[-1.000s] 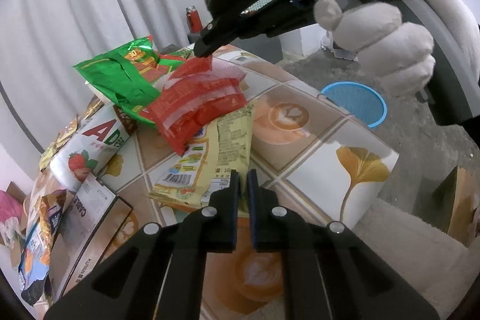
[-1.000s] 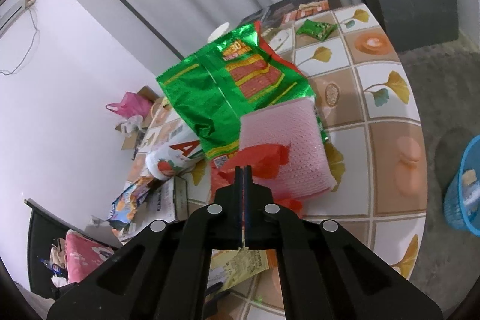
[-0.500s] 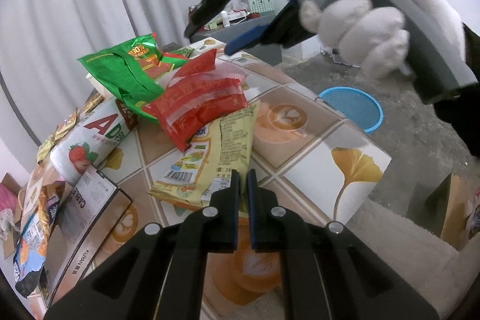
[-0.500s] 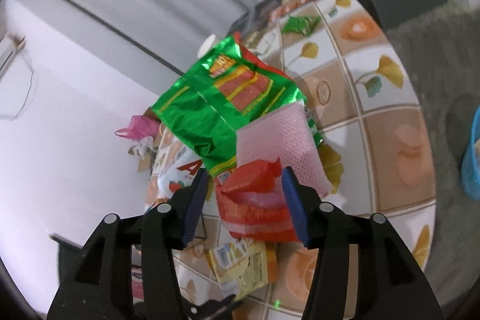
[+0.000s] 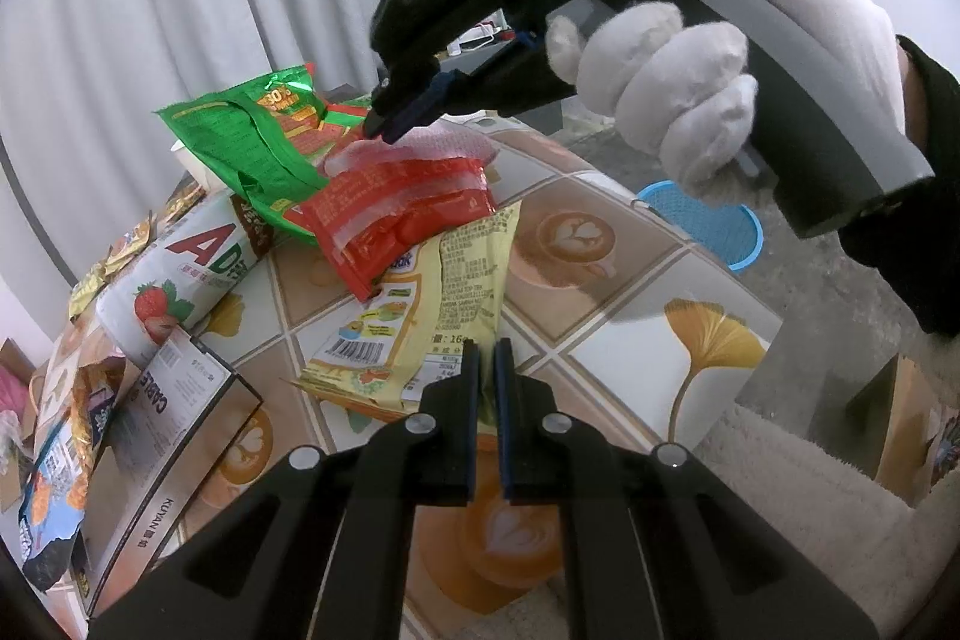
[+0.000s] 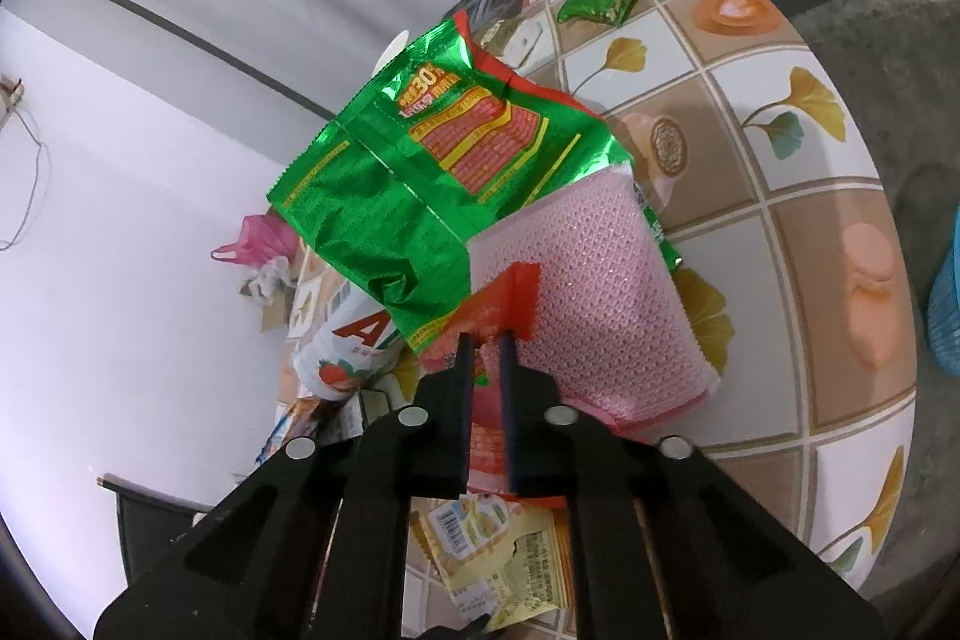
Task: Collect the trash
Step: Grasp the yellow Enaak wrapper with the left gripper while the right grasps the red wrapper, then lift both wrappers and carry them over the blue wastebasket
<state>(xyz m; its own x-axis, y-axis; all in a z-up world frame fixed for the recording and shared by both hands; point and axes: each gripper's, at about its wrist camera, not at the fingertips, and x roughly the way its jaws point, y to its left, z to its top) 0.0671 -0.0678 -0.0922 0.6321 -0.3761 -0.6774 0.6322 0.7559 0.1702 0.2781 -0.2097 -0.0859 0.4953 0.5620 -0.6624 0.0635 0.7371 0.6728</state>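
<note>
A red snack packet lies on a pile of wrappers on the tiled table. My right gripper comes down on it from above, jaws closing tight on the packet's upright top edge. In the left wrist view its tips meet at the packet's far end, with a white-gloved hand on the handle. A yellow wrapper lies partly under the red packet. My left gripper is shut on its near edge, and yellow shows between the fingers.
A green foil bag and a pink mesh pad lie behind the red packet. A strawberry milk carton and a flat box sit to the left. A blue basket stands on the floor beyond the table's right edge.
The right gripper let go of the red packet, opened wide, rolled and dropped a little, then shut again on the packet's top edge. The left gripper stayed put.
</note>
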